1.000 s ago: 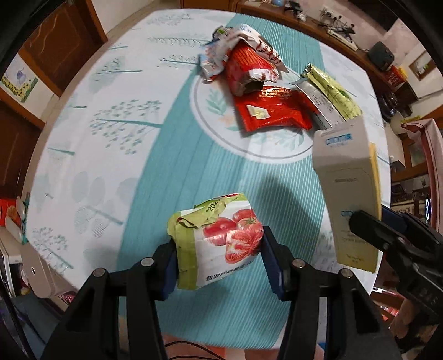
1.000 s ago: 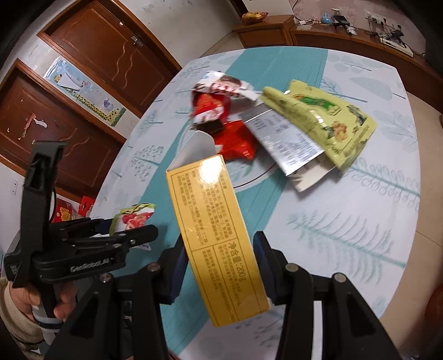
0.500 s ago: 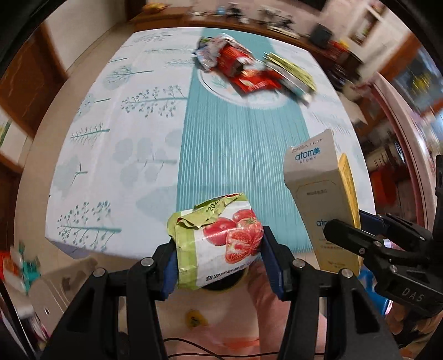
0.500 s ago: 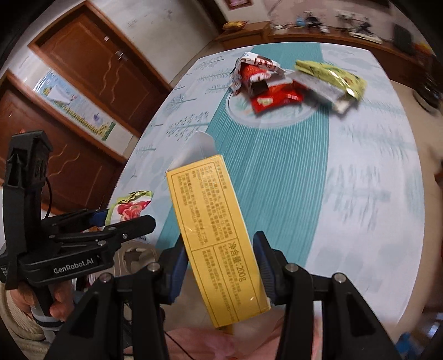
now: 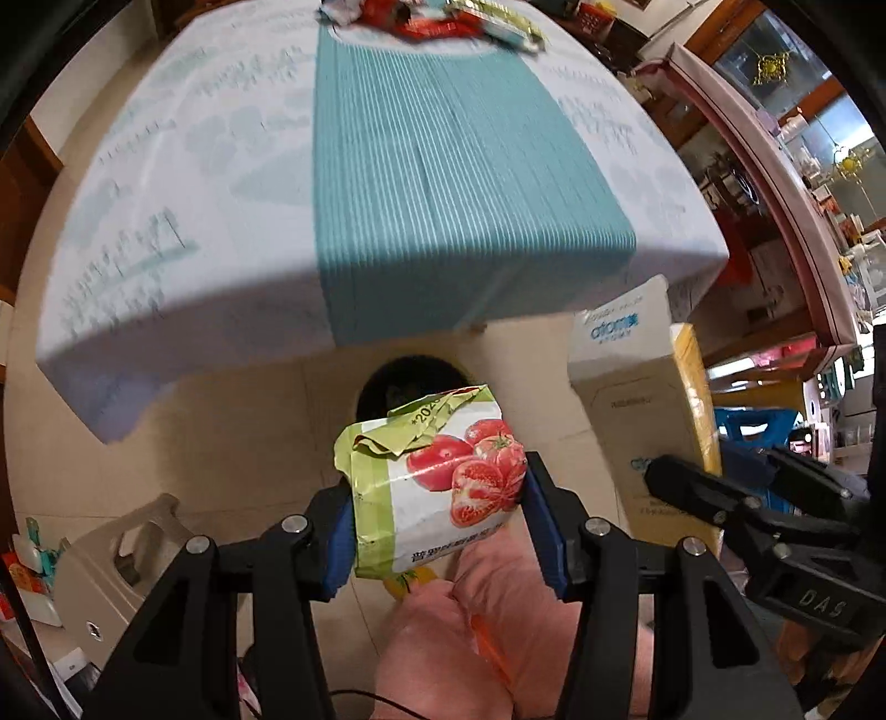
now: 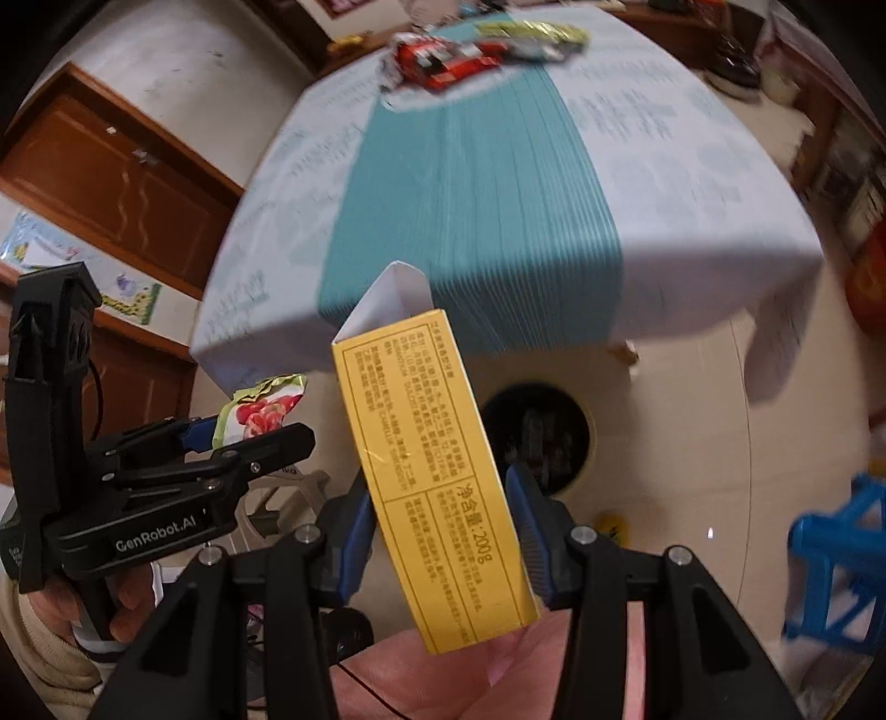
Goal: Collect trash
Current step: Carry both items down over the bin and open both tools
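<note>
My left gripper (image 5: pixel 437 526) is shut on a crumpled green-and-white tomato wrapper (image 5: pixel 432 482), held off the table just above a round dark trash bin (image 5: pixel 407 382) on the floor. My right gripper (image 6: pixel 443 520) is shut on a tall yellow-and-white carton (image 6: pixel 432 471); the carton also shows in the left wrist view (image 5: pixel 637 410). The bin (image 6: pixel 545 437) sits just right of the carton in the right wrist view. The left gripper with the wrapper (image 6: pixel 260 415) shows at the left of that view.
A table with a teal-striped white cloth (image 5: pixel 443 183) is ahead; red, green and silver wrappers (image 6: pixel 470 50) lie at its far end. A beige plastic stool (image 5: pixel 127 543) stands at the left, a blue stool (image 6: pixel 836 559) at the right. Wooden doors (image 6: pixel 116 183) are on the left.
Both grippers pulled back from over the table and lowered past its near edge, still holding the wrapper and carton. The floor bin has come into view below them.
</note>
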Demonstrator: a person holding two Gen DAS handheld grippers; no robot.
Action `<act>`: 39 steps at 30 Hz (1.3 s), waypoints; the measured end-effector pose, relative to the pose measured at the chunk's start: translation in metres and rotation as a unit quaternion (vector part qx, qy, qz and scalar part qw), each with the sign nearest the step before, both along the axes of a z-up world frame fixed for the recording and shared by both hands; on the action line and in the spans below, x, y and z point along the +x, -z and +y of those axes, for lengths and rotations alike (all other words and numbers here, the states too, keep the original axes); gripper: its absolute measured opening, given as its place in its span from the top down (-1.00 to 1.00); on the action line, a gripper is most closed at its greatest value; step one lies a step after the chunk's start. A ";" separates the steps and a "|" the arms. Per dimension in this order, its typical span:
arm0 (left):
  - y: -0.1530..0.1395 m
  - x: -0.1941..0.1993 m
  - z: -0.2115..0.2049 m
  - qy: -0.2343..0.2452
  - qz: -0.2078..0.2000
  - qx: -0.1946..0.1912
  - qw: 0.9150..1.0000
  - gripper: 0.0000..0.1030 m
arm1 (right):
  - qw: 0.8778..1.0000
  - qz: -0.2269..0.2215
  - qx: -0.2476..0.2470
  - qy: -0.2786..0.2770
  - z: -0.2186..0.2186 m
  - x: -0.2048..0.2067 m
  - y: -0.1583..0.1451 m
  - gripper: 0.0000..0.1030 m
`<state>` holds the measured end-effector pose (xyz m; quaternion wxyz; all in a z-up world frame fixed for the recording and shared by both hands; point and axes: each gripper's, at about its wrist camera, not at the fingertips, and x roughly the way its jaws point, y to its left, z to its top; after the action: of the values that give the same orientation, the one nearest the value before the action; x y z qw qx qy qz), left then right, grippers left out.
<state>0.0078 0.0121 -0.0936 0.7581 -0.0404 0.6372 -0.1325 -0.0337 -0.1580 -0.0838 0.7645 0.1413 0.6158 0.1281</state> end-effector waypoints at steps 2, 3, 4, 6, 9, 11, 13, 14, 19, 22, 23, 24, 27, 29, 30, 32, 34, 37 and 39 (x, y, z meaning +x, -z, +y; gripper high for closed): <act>0.019 -0.004 -0.004 0.001 0.009 -0.006 1.000 0.01 | 1.000 0.020 0.001 0.019 -0.003 -0.009 0.021 0.11; 0.028 -0.006 -0.006 0.003 0.013 -0.009 1.000 0.01 | 0.999 0.028 0.002 0.027 -0.004 -0.012 0.031 0.11; 0.037 -0.007 -0.009 0.004 0.016 -0.010 1.000 0.01 | 0.999 0.037 0.004 0.038 -0.005 -0.014 0.043 0.11; 0.059 -0.006 -0.014 0.007 0.019 -0.013 1.000 0.01 | 0.997 0.050 0.008 0.055 -0.009 -0.018 0.063 0.10; 0.090 -0.001 -0.020 0.007 0.020 -0.010 1.000 0.00 | 0.993 0.073 0.016 0.088 -0.016 -0.018 0.105 0.10; 0.114 0.005 -0.023 0.001 0.022 -0.006 1.000 0.00 | 0.991 0.080 0.021 0.101 -0.020 -0.016 0.127 0.10; 0.138 0.013 -0.026 -0.004 0.020 -0.002 1.000 0.00 | 0.989 0.086 0.026 0.118 -0.025 -0.009 0.158 0.10; 0.152 0.018 -0.027 -0.008 0.020 0.000 1.000 0.00 | 0.988 0.087 0.028 0.123 -0.026 -0.005 0.167 0.10; 0.219 0.043 -0.028 -0.025 0.010 0.014 1.000 0.00 | 0.984 0.096 0.044 0.141 -0.031 0.019 0.248 0.10; 0.253 0.054 -0.027 -0.035 0.002 0.020 0.999 -0.14 | 0.983 0.099 0.055 0.146 -0.030 0.035 0.289 0.09; 0.262 0.056 -0.025 -0.041 -0.002 0.024 0.999 -0.34 | 0.982 0.102 0.057 0.146 -0.029 0.041 0.306 0.07; 0.273 0.061 -0.022 -0.048 -0.008 0.028 0.998 -0.62 | 0.982 0.106 0.058 0.148 -0.028 0.046 0.315 0.06; 0.298 0.070 -0.013 -0.070 -0.012 0.032 0.997 -0.99 | 0.977 0.114 0.071 0.162 -0.030 0.062 0.354 0.03; 0.310 0.074 -0.008 -0.077 -0.011 0.034 0.996 -0.98 | 0.977 0.118 0.077 0.159 -0.027 0.070 0.369 -0.21; 0.315 0.074 -0.004 -0.080 -0.011 0.035 0.996 -0.99 | 0.978 0.118 0.074 0.155 -0.025 0.073 0.374 -0.37; 0.322 0.071 -0.003 -0.082 -0.012 0.042 0.996 -0.98 | 0.980 0.112 0.074 0.149 -0.021 0.077 0.379 -0.43; 0.327 0.068 0.000 -0.087 -0.012 0.048 0.995 -0.99 | 0.981 0.109 0.071 0.145 -0.019 0.079 0.381 -0.45; 0.332 0.065 0.003 -0.103 -0.007 0.051 0.993 -0.98 | 0.982 0.106 0.063 0.143 -0.017 0.078 0.382 -0.47; 0.329 0.060 0.004 -0.113 -0.004 0.049 0.992 -0.98 | 0.983 0.105 0.056 0.139 -0.015 0.076 0.380 -0.48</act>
<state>0.0680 0.0162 -0.4228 0.7717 -0.0748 0.6314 -0.0147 0.0423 -0.1730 -0.4637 0.6967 0.2809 0.6589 0.0398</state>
